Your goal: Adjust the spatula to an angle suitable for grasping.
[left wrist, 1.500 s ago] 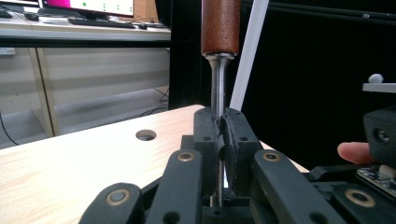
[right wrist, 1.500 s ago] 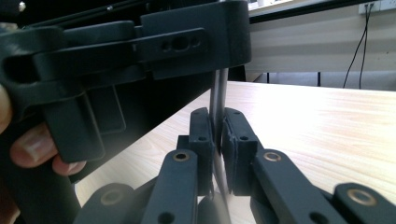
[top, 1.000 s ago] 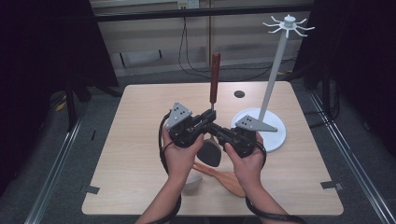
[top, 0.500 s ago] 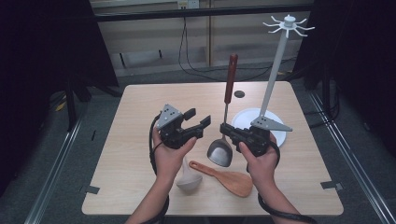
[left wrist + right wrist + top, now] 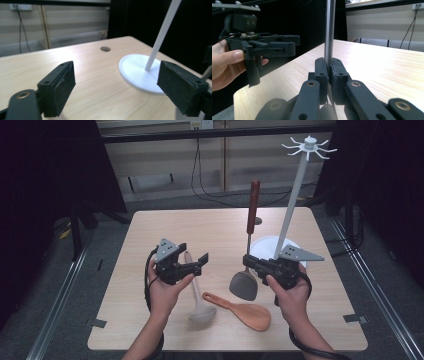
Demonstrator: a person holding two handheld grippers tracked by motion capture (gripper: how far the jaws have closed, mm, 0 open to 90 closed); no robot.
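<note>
Clamping the metal shaft of the spatula point(image 5: 248, 251), the right hand-held gripper point(image 5: 248, 261) holds it upright, blade down near the tabletop point(image 5: 210, 227), red handle up, beside the white rack point(image 5: 295, 195). The left hand-held gripper point(image 5: 197, 261) has just been opening; its jaws stand wide and empty above the grey ladle point(image 5: 198, 302).
</note>
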